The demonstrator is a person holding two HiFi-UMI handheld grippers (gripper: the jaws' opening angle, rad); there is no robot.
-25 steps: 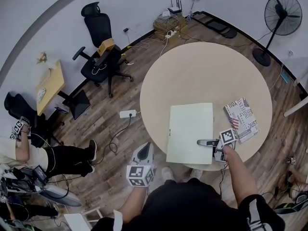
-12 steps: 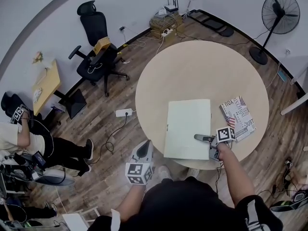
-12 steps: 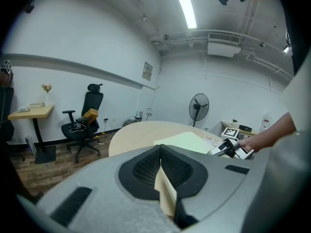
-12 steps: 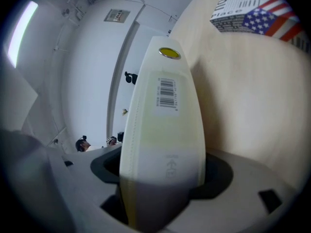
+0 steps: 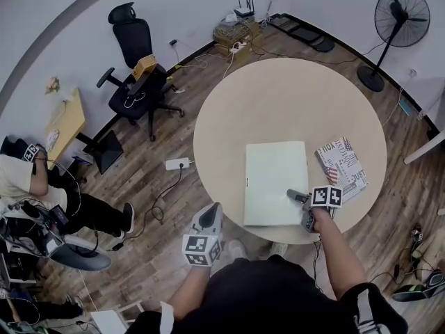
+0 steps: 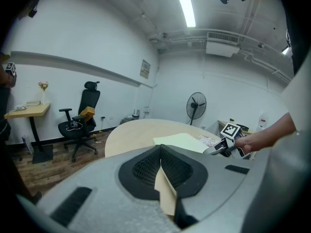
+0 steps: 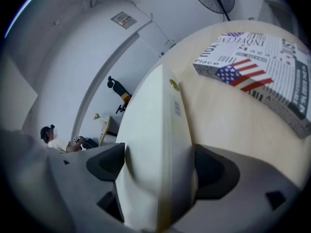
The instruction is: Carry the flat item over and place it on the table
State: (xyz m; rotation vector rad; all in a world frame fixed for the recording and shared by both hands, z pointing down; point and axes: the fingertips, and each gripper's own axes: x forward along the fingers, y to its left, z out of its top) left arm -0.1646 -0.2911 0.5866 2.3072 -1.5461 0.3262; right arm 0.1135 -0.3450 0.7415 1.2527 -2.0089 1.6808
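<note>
You work under bright, even room light; a ceiling strip lamp (image 6: 184, 5) glares overhead in the left gripper view. Shadows on the surface (image 5: 278, 96) are faint. Both gripper views bend strongly, darken at the corners and blur up close.

Right gripper view: box (image 7: 262, 67) cut off by right edge; flat item (image 7: 155, 144) cut off by bottom edge; its label (image 7: 176, 108) print too small to read.
</note>
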